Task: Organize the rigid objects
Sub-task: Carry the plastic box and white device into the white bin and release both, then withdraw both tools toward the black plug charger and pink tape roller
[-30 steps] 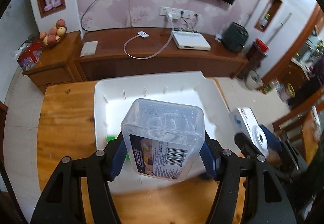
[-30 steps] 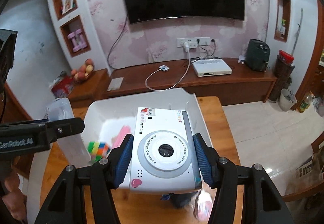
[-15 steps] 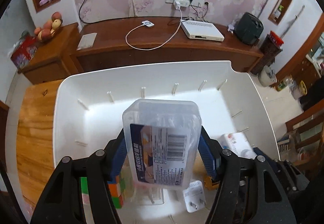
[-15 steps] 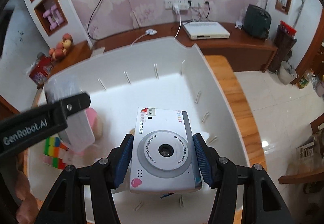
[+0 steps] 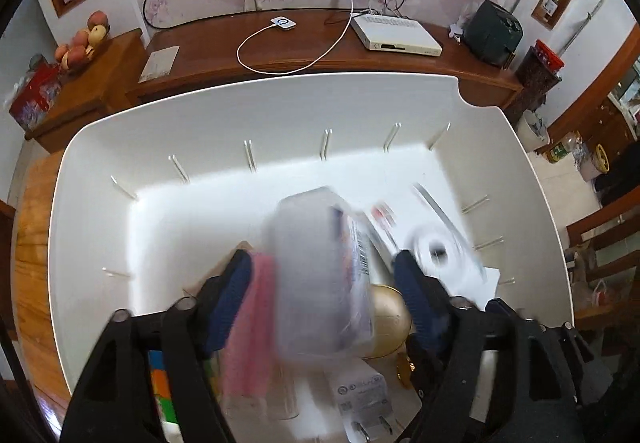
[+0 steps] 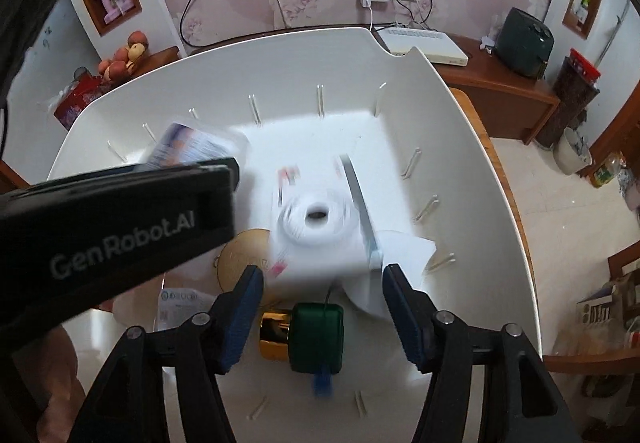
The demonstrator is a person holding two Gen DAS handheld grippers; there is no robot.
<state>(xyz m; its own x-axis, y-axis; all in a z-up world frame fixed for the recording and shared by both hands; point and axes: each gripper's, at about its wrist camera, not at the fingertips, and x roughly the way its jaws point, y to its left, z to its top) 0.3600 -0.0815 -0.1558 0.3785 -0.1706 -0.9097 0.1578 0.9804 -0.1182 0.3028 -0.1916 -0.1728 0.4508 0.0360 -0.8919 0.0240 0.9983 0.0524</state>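
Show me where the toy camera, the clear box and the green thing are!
toy camera [image 6: 316, 227]: right wrist view, on its blurred round lens ring.
clear box [image 5: 316, 283]: left wrist view, on its blurred front face.
green thing [image 6: 318, 339]: right wrist view, on its top.

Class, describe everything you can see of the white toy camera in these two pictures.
The white toy camera is a boxy plastic body with a round raised lens ring and a dark lens at its centre. It is motion-blurred, so its print is unreadable. It sits tilted, lens up, inside the white plastic bin, beyond the right gripper, whose blue-padded fingers stand apart from it. The left wrist view shows it too.
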